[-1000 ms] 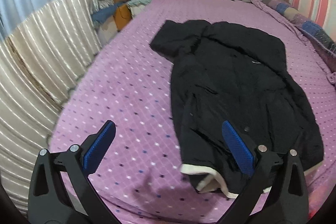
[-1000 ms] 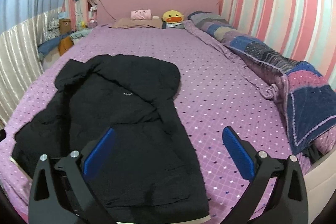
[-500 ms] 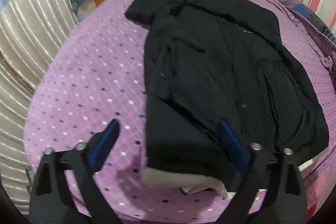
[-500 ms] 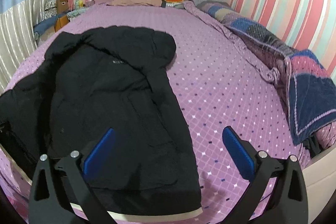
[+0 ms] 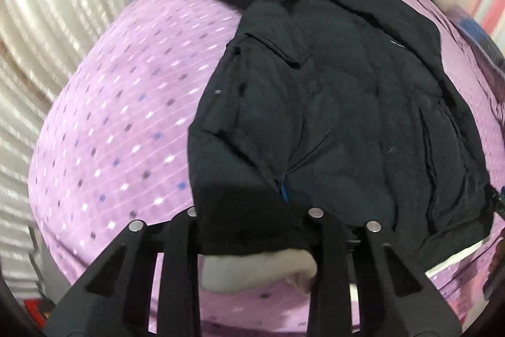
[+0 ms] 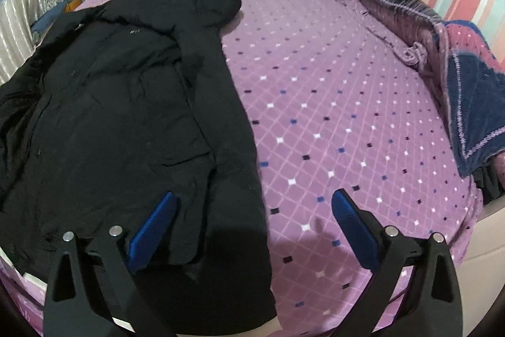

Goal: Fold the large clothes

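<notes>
Clamping the near-left hem, the left gripper [image 5: 252, 210] held the black coat [image 5: 341, 90]; the right gripper [image 6: 252, 223] hovered wide open, empty, over the near-right hem; the coat stretched lengthwise away across the purple bed [image 6: 331, 90].

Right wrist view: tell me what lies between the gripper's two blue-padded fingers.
The black padded coat's hem corner fills the left part; bare purple diamond-patterned bedsheet fills the rest.
</notes>
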The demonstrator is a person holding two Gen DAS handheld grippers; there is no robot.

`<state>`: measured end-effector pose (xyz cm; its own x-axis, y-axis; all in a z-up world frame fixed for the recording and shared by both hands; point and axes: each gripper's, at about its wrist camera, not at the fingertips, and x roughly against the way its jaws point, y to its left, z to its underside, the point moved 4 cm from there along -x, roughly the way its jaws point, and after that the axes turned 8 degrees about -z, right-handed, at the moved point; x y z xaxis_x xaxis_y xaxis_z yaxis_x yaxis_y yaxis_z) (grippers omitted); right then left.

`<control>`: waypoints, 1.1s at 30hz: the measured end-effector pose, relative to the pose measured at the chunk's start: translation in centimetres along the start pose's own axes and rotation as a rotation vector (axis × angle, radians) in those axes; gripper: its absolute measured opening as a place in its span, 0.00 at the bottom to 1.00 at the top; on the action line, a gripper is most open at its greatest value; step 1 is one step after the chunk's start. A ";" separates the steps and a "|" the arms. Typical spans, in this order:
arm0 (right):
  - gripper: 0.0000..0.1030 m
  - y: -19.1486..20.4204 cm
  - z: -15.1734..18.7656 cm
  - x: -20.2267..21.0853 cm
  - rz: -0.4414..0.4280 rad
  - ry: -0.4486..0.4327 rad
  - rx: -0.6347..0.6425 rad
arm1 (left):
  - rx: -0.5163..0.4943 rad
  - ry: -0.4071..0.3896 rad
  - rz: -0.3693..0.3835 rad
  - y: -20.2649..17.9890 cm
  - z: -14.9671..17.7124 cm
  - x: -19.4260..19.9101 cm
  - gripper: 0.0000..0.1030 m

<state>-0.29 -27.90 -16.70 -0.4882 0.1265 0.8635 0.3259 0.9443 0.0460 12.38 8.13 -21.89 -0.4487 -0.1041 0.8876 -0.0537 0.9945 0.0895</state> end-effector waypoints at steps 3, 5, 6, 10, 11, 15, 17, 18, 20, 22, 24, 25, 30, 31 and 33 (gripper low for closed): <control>0.96 0.7 -0.1 -0.4 0.010 -0.001 0.029 | 0.038 0.028 0.013 2.0 1.4 -0.5 0.28; 0.96 1.3 0.0 -0.4 0.020 -0.008 0.050 | 0.041 0.031 0.004 2.3 2.3 -1.1 0.28; 0.96 1.6 0.0 -0.4 0.026 -0.016 0.058 | 0.031 0.032 -0.007 2.1 2.4 -1.7 0.28; 0.96 1.3 -0.3 -0.3 0.015 -0.016 0.042 | 0.058 0.068 0.009 1.8 2.0 -4.7 0.28; 0.96 1.2 -0.5 -0.1 0.010 -0.020 0.036 | 0.062 0.063 0.015 1.9 1.9 -4.8 0.30; 0.96 1.4 -1.6 1.2 -0.012 -0.066 0.042 | 0.038 0.012 -0.008 2.0 1.6 -3.8 0.55; 0.96 1.7 -2.4 1.6 -0.018 -0.085 0.050 | 0.032 -0.041 -0.042 2.3 1.2 -2.3 0.73; 0.96 1.9 -2.8 1.8 -0.023 -0.095 0.052 | 0.031 -0.063 -0.053 2.7 1.3 -1.4 0.80; 0.96 2.3 -3.5 2.1 -0.038 -0.107 0.051 | 0.036 -0.092 -0.046 2.6 0.7 -0.2 0.80; 0.96 2.9 -4.5 2.1 -0.053 -0.114 0.054 | 0.033 -0.094 -0.040 2.2 -0.2 0.1 0.82; 0.96 3.3 -5.0 2.1 -0.060 -0.118 0.056 | 0.022 -0.102 -0.050 2.1 -0.7 0.5 0.87; 0.96 3.6 -5.4 2.1 -0.066 -0.117 0.056 | 0.013 -0.112 -0.051 2.2 -1.2 0.7 0.88; 0.96 4.6 -7.1 1.6 -0.064 -0.118 0.082 | -0.013 -0.128 -0.071 1.5 -4.2 0.0 0.91; 0.96 4.7 -7.3 1.4 -0.065 -0.117 0.085 | -0.021 -0.130 -0.076 1.2 -4.9 -0.2 0.91; 0.96 4.8 -8.2 0.8 -0.064 -0.108 0.091 | -0.032 -0.131 -0.078 1.5 -5.3 -0.1 0.93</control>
<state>7.48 -25.74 -11.66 -0.5914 0.0928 0.8010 0.2194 0.9744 0.0491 17.12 9.64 -19.47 -0.5570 -0.1788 0.8110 -0.0649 0.9829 0.1721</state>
